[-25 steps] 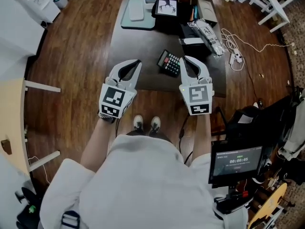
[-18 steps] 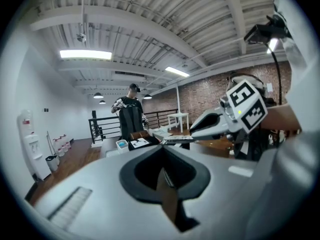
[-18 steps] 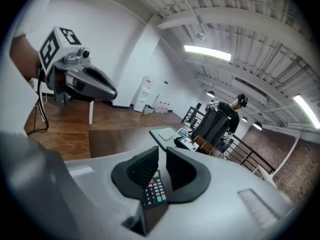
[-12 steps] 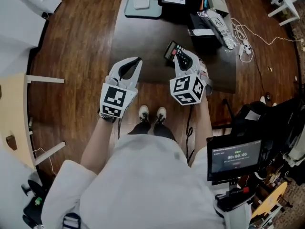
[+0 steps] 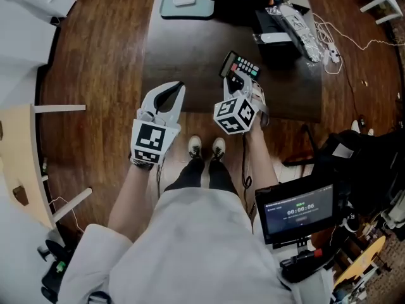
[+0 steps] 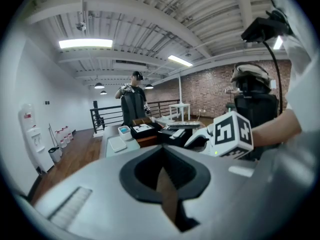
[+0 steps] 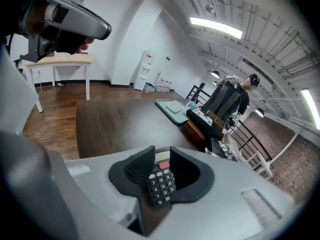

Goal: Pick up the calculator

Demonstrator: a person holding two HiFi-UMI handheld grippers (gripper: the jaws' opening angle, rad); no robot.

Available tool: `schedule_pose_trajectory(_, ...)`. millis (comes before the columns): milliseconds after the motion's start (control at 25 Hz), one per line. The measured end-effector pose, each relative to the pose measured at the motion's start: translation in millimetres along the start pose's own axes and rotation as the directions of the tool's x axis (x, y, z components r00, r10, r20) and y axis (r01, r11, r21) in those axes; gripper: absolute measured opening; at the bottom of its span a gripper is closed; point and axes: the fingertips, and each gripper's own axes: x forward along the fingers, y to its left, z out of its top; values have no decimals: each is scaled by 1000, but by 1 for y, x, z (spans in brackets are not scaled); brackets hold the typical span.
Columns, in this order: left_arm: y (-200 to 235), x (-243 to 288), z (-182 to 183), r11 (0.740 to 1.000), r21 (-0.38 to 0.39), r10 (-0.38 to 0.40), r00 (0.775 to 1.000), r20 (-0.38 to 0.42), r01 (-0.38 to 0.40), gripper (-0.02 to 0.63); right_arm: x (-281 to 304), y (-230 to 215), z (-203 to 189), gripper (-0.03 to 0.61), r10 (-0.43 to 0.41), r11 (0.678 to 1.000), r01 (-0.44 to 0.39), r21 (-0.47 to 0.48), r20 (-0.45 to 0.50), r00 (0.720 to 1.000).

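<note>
Black with rows of keys, the calculator (image 5: 244, 64) lies near the front edge of the dark wooden counter (image 5: 183, 49). The right gripper (image 5: 238, 78) tilts down over it with its jaws spread, having just been opening. The calculator sits between them, and neither pad presses on it. The left gripper (image 5: 180, 86) hangs just beside the right, near the counter's front edge, its jaws pressed together on nothing.

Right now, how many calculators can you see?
1. The black calculator lies near the dark table's front edge, between the right gripper's jaws, which have just been opening and do not press on it. More could hide in the clutter behind.
</note>
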Motion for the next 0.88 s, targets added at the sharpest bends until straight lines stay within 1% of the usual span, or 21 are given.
schedule_pose_trajectory(160, -1, 22, -15, 1000, -21, -18, 1000, -17, 18, 6, 19, 14, -12, 99, 20, 1000, -21, -13, -35, 999)
schedule_pose_trajectory(360, -3, 39, -40, 998, -34, -48, 997, -57, 46, 6, 31, 31, -23, 110, 45, 998, -47, -30, -77, 996)
schedule_pose_trajectory(680, 3, 47, -63, 997, -73, -45, 995, -88, 38, 6, 55, 49, -34, 130, 54, 995, -64, -80, -119, 991)
schedule_pose_trajectory(760, 9, 45, -67, 996, -80, -41, 995, -95, 34, 6, 63, 51, -35, 130, 46, 994, -58, -91, -135, 990)
schedule_pose_trajectory(880, 15, 43, -75, 995, -90, -39, 993, -110, 29, 6, 73, 48, -39, 130, -6, 992, -14, -125, -163, 987)
